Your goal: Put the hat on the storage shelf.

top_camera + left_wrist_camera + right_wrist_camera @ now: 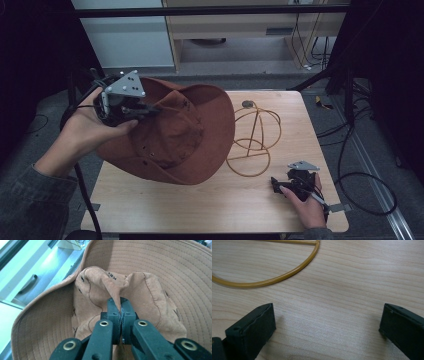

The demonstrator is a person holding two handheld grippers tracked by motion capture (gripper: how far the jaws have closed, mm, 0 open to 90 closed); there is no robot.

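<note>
Left tongs: the left tongs (121, 315), held in the person's left hand (87, 131), are pinched tight on a fold of the crown of the wide-brimmed rust-brown suede hat (185, 132).
Hat: lifted off the light wooden desk (210, 205) and tilted, over the desk's left half; in the left gripper view (150, 272) its stitched brim spreads around the crumpled crown.
Wire stand: a yellow wire hat stand (255, 140) with a round base ring and a domed top stands on the desk just right of the hat, its left side hidden by the brim.
Right tongs: the right tongs (278, 184), in the person's right hand (307, 205), rest low near the desk's front right corner, jaws spread wide with nothing between them.
Right gripper view: bare wood lies between the jaws; the stand's base ring (274, 278) curves ahead, apart from them.
</note>
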